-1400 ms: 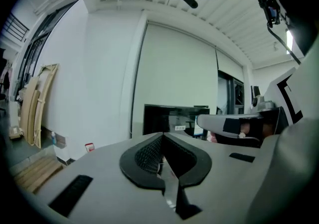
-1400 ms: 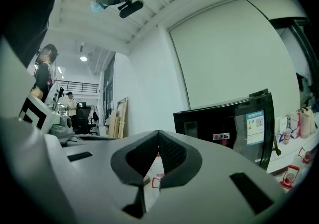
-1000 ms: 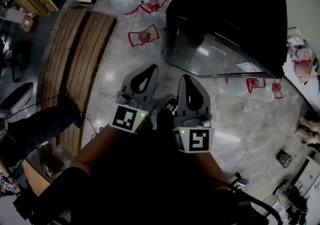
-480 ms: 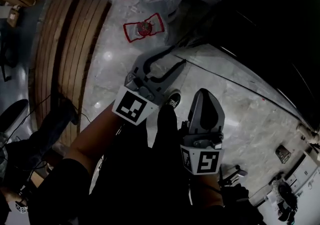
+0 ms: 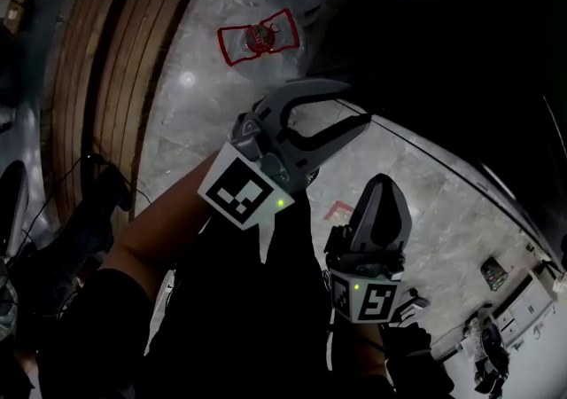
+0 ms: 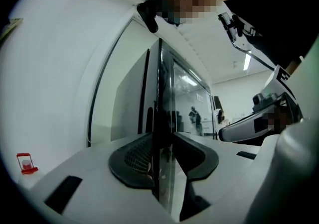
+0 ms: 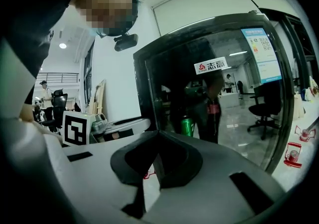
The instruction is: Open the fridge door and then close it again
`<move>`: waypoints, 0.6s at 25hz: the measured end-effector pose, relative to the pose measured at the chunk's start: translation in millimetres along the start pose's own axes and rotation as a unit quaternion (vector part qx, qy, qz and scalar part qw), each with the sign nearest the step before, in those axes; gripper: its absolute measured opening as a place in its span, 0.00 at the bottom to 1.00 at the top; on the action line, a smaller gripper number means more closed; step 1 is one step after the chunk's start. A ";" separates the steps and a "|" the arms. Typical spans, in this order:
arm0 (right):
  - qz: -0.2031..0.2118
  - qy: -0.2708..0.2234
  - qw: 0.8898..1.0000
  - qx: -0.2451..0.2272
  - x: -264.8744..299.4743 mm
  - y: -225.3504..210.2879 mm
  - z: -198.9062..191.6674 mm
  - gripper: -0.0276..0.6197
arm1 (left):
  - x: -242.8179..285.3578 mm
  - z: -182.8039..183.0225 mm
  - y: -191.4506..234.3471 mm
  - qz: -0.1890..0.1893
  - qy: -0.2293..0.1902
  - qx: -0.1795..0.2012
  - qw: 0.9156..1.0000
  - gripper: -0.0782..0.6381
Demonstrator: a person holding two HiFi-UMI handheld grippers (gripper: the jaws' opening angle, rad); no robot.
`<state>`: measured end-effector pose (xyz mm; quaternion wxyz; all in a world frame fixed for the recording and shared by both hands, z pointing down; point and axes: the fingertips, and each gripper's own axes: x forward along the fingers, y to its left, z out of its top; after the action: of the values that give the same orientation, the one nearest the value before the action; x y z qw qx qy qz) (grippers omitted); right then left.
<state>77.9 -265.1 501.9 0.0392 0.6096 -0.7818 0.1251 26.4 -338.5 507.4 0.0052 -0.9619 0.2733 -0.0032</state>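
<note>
- Two risks; your left gripper point(image 5: 354, 106), jaws just opened wide then eased in slightly, straddles the edge of the fridge door point(image 6: 155, 93) unclamped; pull now and it may slip off.
- Your right gripper point(image 5: 383, 186), pressed together and empty, hovers near the door and could knock it; the fridge point(image 5: 461, 34) stands on the floor point(image 5: 416, 177) ahead.
</note>
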 end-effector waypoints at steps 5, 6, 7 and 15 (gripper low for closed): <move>-0.011 0.001 1.000 0.004 -3.4 -5.8 -1.1 0.07 | -2.1 -2.1 0.9 0.001 0.013 -0.017 1.000 0.27; -0.012 -0.003 1.000 0.006 -4.3 -5.9 1.4 0.07 | -2.6 -2.5 1.2 0.005 0.016 -0.019 1.000 0.26; -0.012 -0.007 1.000 0.006 -5.2 -5.3 4.2 0.07 | -3.1 -2.7 1.7 0.011 0.018 -0.019 1.000 0.26; -0.006 -0.022 1.000 -0.016 -25.4 0.0 9.5 0.07 | -35.6 -6.2 -29.2 0.053 0.021 -0.026 0.998 0.26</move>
<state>85.2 -243.4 487.3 0.0327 0.6162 -0.7806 0.0989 11.5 -295.0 513.8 -0.0252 -0.9457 0.3236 -0.0155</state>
